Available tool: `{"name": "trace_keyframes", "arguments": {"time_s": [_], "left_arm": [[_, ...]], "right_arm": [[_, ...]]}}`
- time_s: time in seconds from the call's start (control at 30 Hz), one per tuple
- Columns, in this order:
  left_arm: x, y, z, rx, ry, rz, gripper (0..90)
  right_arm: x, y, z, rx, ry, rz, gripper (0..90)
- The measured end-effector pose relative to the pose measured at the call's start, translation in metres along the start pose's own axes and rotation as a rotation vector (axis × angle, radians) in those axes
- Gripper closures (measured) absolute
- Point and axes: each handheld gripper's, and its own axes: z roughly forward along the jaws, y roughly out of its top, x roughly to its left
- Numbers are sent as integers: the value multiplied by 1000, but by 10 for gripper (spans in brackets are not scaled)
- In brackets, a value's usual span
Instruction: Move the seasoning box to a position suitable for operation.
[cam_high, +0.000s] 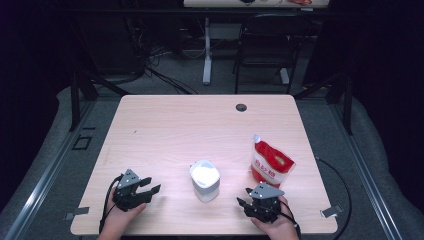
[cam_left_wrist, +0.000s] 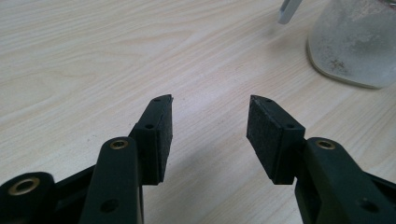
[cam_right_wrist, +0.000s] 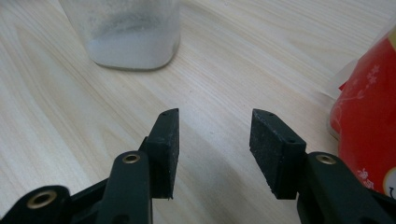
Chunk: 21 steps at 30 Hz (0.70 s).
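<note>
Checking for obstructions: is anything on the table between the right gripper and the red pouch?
Nothing visible. The right gripper, jaws open and empty, sits just in front of the red pouch, with bare table between them. The jar stands off to its left.

Light wooden table (cam_high: 165, 125) on grey floor (cam_high: 175, 80); black chair (cam_high: 265, 42) and white desk leg (cam_high: 207, 50) behind, surroundings dark.

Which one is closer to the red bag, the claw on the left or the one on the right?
The right gripper. The red bag stands just behind it, while the left gripper sits across the white jar.
</note>
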Motion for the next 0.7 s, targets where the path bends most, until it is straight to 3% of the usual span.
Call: {"name": "trace_keyframes", "arguments": {"time_s": [0.27,0.47,0.5,0.7], "left_arm": [[-5,3,1,-2,-28,6,546],[-9,9,1,-13,-61,7,563],[-12,12,0,-34,-80,7,563],[-19,23,3,-36,-92,30,571]], "right_arm": [[0,4,-5,-3,-13,1,600],[-3,5,-5,-26,7,51,614],[-2,6,-5,-23,8,47,620],[3,8,-4,-12,4,15,618]]}}
